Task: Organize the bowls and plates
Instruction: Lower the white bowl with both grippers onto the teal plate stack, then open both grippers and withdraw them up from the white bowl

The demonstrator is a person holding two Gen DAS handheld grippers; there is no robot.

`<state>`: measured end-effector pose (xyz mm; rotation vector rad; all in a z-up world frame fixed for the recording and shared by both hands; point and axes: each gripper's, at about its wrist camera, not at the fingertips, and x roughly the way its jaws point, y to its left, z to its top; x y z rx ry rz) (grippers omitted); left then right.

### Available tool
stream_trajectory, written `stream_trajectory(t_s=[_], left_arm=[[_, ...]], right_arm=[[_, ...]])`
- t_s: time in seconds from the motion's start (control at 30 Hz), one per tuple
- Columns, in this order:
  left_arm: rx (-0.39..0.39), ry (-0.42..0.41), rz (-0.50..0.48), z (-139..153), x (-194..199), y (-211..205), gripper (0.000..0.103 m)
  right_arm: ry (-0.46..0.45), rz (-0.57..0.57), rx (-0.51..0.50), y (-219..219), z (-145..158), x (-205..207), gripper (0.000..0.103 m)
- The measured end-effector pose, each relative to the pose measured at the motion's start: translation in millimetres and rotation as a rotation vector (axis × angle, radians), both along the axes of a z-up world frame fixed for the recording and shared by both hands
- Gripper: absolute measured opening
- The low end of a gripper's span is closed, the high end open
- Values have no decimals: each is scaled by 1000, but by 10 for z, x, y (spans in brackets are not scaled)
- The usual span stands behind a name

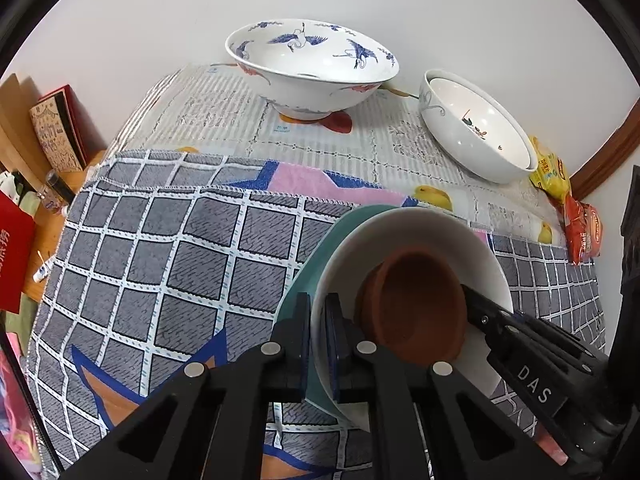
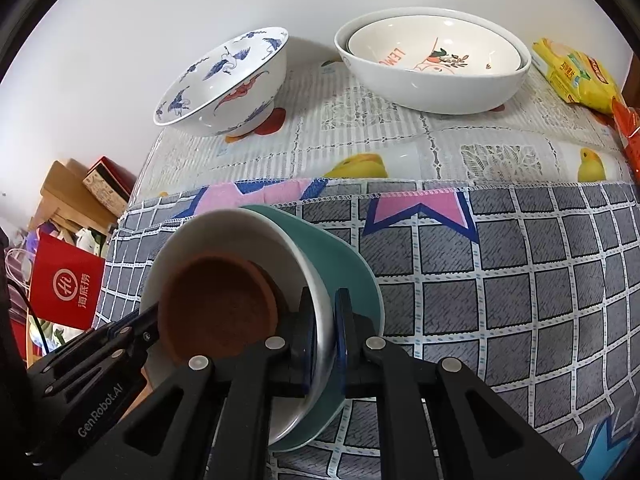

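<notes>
The teal bowl (image 1: pixel 316 248) with the brown bowl (image 1: pixel 416 304) nested inside sits tilted over the checked cloth (image 1: pixel 160 256) on the bench. The left claw (image 1: pixel 318 332) pinches one side of its rim, and the right claw (image 2: pixel 325 332) pinches the opposite side. Behind, the crane bowl (image 1: pixel 312 68) and white bowl (image 1: pixel 476 132) stand apart near the wall.

"DAS" white letters on right tool (image 1: pixel 534 384) body | "GenRobot.AI" on left tool (image 2: pixel 100 412) body | red bag (image 2: pixel 66 286): white circle logo plus Chinese characters | inner white bowl (image 2: pixel 434 50): orange "LEM", reversed, partly cut off | snack packs' print unreadable
</notes>
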<state>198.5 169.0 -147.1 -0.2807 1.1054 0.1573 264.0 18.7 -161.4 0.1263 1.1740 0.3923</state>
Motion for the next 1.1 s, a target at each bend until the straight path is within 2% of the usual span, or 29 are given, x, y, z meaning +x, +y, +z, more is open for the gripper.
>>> stream_trajectory(t_s=[0.2,0.37,0.53,0.83,1.0,1.1], left_arm=[[-52,13,7,-68,-17,36,8],[-55,6,13,4,-59,49,8],[-46,-4,12,88,-134,41,8],[3,-83,32,463,-443,-13,8],[15,-120,7,642,-669,-136,8],[36,-146,-27,765,-819,-315,8]], right_arm=[[-7,30,-14,27,-14,-1,9],[-1,35,-5,8,8,-11,12],[-32,37,-22,-17,120,-85,12],[-67,57,-4,-176,355,-349,12],[-97,44,2,-357,517,-586,12],[-130,35,-2,-503,654,-767,16]])
